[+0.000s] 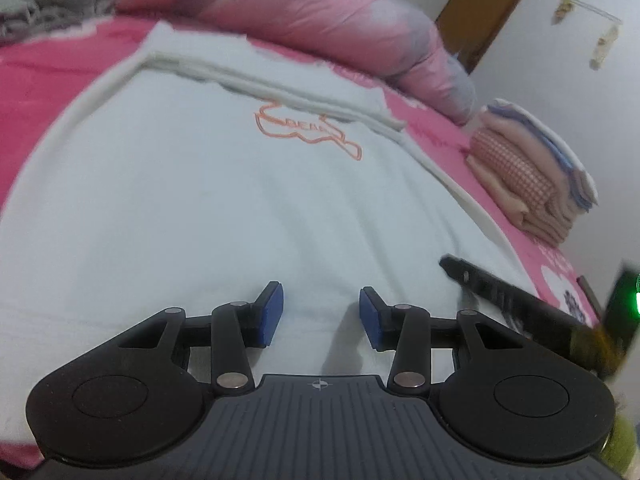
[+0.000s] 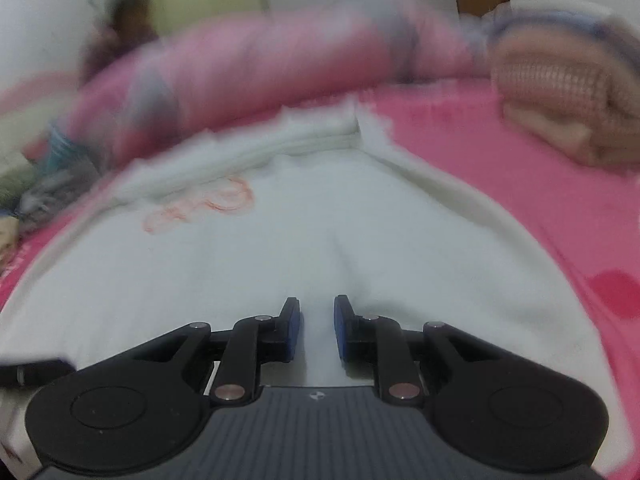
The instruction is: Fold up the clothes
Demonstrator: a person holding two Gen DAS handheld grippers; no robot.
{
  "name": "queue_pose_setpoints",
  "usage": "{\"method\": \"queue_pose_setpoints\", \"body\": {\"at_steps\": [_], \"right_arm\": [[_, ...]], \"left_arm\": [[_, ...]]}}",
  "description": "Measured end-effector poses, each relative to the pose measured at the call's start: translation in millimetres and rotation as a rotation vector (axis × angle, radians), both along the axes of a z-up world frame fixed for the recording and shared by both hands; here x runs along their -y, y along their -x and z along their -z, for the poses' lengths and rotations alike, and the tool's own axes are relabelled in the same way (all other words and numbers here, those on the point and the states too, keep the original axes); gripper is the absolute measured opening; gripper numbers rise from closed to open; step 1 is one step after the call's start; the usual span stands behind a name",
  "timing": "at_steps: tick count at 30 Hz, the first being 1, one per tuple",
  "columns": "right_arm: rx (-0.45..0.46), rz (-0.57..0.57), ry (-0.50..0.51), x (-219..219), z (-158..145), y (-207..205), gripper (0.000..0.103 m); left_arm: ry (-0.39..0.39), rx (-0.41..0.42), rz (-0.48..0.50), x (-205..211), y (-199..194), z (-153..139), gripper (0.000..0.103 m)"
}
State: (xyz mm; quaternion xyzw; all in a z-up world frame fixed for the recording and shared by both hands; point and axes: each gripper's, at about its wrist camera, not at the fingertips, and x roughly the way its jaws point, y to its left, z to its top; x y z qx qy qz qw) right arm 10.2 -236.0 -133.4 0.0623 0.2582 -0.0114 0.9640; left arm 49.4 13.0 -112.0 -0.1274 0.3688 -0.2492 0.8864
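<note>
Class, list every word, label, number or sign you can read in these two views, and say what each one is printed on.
"BEA": orange letters inside an orange outline drawing on the white garment; any further letters are too blurred to read.
Orange print on the same garment in the right wrist view: too blurred to read.
White and dark print on the pink bedsheet at the right edge: too blurred to read.
Small crosshair mark on each claw body: a sign, no text.

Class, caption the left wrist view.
Open left tongs hover over a white shirt on a pink bed.
</note>
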Motion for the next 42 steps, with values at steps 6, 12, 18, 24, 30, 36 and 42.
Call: {"method": "queue_pose_setpoints", "body": {"at_steps": [6,12,18,24,30,36,42], "right_arm": [[0.113,-0.152,-0.066,-2.9,-5.3,75.9,0.021],[0.237,-0.006,-0.179,43.7,-40.1,52.0,0.021],[0.290,0.257,-0.343,101.4,-8.2,31.9,0.021],[0.311,0.183,-0.458,125.2,-3.0,36.4,0.022],[0.251,0.144,-0.461,120.4,1.7,31.4,0.022],[0.229,0.137,-0.584,134.9,7.3,25.3,0.021],[0.217,0.120,-0.569,134.7,8.4,23.6,0.021]], "left_arm": [[-0.106,0.019,-0.018,-15.7,30.6,-19.5,0.042],[-0.175,0.116,0.052,39.1,3.6,-60.7,0.042],[-0.265,0.216,0.172,155.9,-61.5,-65.5,0.043],[-0.173,0.134,0.127,211.9,-147.6,-28.6,0.044],[-0.147,0.059,0.149,176.8,-146.0,0.4,0.042],[-0.337,0.076,0.112,111.4,-58.7,-7.9,0.043],[-0.439,0.179,0.124,120.3,-44.0,-45.0,0.044]]}}
